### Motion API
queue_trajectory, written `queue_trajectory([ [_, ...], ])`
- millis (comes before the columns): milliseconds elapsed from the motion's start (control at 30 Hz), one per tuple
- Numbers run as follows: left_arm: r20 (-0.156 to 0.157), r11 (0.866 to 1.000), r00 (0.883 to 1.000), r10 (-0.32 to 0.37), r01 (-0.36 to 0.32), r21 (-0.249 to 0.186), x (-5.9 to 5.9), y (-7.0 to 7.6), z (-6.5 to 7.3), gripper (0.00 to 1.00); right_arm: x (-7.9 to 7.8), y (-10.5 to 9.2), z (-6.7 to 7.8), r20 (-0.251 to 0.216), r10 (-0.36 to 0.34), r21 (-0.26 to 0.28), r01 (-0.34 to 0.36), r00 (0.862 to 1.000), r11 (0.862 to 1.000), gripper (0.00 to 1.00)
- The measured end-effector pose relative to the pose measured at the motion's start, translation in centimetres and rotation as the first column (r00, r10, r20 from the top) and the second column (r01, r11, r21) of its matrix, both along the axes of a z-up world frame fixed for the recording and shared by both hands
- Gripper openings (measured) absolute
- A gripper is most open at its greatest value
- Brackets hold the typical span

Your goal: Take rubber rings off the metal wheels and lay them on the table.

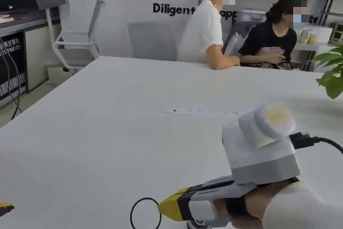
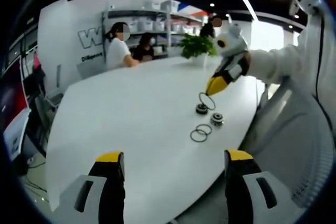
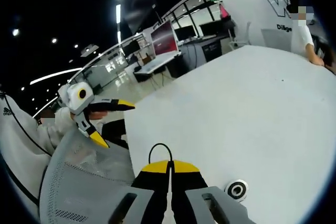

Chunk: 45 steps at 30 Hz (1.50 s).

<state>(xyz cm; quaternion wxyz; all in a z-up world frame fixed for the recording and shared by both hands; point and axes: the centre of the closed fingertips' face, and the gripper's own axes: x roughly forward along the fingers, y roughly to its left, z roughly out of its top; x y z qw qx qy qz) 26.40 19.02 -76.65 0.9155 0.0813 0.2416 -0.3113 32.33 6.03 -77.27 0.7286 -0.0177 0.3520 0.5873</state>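
Two rings (image 2: 201,132) lie flat, so we'd lower the right gripper (image 3: 169,164), pinched tight on a third ring (image 3: 159,145), gently beside them before letting go. The left gripper (image 2: 174,156) is spread wide, holding nothing.

The counter (image 1: 107,122) lies bare across its middle. Two wheels (image 2: 201,109) and loose rings (image 2: 198,135) cluster near one edge; a plant (image 2: 197,45) stands beyond.

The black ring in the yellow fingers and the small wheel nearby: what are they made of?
Ring: probably rubber; thin, matte black, bent into an uneven loop. Wheel: looks like metal; pale, shiny rim, dark inside, though too small to be sure.
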Motion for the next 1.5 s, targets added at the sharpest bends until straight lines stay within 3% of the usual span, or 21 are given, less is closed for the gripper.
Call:
queue_trajectory([
  [233, 0.002, 1.000, 1.000, 0.011, -0.011, -0.003, -0.2, 0.0, 0.3, 0.79, -0.4, 0.8, -2.2, -0.012, 0.028, -0.047, -0.029, 1.000, 0.998, 0.00],
  [467, 0.003, 1.000, 1.000, 0.018, -0.018, -0.001, -0.1, 0.1, 0.5, 0.79, -0.9, 1.5, -3.6, -0.020, 0.047, -0.072, -0.048, 0.999, 0.996, 0.00],
  [667, 0.004, 1.000, 1.000, 0.012, -0.012, -0.023, 0.0, -0.4, 0.7, 0.78, -0.8, 2.1, -4.8, -0.069, 0.022, -0.061, -0.026, 0.997, 0.998, 0.00],
  [800, 0.002, 1.000, 1.000, 0.002, -0.002, -0.013, -0.1, -0.6, 0.6, 0.78, -0.7, 2.4, -5.7, -0.096, 0.002, -0.073, -0.009, 0.995, 0.997, 0.00],
  [1000, 0.000, 1.000, 1.000, 0.007, -0.007, -0.012, -0.1, -0.4, 0.7, 0.78, -0.3, 2.4, -7.4, -0.068, -0.003, -0.129, -0.006, 0.998, 0.992, 0.00],
  [1167, -0.001, 1.000, 1.000, 0.007, -0.007, -0.006, -0.2, -0.3, 0.7, 0.78, -0.5, 2.4, -8.4, -0.109, -0.019, -0.129, 0.005, 0.994, 0.992, 0.00],
  [1333, -0.005, 1.000, 1.000, 0.008, -0.008, -0.004, -0.3, -0.3, 0.6, 0.78, -0.8, 2.2, -9.6, -0.101, -0.026, -0.163, 0.009, 0.995, 0.987, 0.00],
  [1367, -0.005, 1.000, 1.000, 0.007, -0.007, -0.003, -0.3, -0.3, 0.6, 0.78, -0.9, 2.1, -9.8, -0.101, -0.026, -0.163, 0.009, 0.995, 0.987, 0.00],
  [1400, -0.004, 1.000, 1.000, 0.008, -0.008, -0.003, -0.3, -0.3, 0.6, 0.78, -0.9, 2.6, -9.5, -0.106, -0.028, -0.127, 0.015, 0.994, 0.992, 0.00],
  [1433, -0.003, 1.000, 1.000, 0.009, -0.009, -0.004, -0.3, -0.3, 0.6, 0.78, -0.9, 2.2, -9.7, -0.115, -0.032, -0.149, 0.015, 0.993, 0.989, 0.00],
  [1500, -0.003, 1.000, 1.000, 0.012, -0.012, -0.005, -0.3, -0.3, 0.6, 0.78, -0.8, 2.3, -9.6, -0.113, -0.032, -0.139, 0.016, 0.993, 0.990, 0.00],
])
